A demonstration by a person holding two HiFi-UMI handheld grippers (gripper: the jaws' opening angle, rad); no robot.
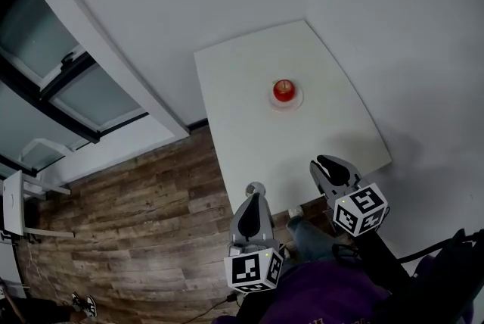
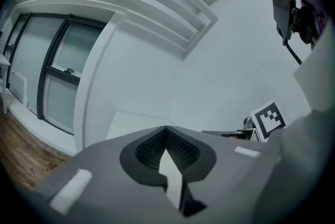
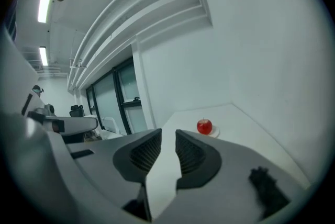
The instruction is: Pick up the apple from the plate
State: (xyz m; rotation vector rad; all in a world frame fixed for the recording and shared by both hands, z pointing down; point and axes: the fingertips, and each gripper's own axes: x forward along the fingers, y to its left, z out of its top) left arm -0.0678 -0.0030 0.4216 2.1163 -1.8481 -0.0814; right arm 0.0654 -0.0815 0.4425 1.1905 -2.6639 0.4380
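Head view: the apple sits on a small white plate near the middle of the white table, well apart from both grippers. Both are held at the table's near edge, pointing toward the apple.

- Left gripper: jaws together, empty.
- Right gripper: jaws a narrow gap apart, nothing between them.

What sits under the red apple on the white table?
A small white plate, its rim showing round the red apple. The plate's middle is covered by the apple. The plate rests on the white table.
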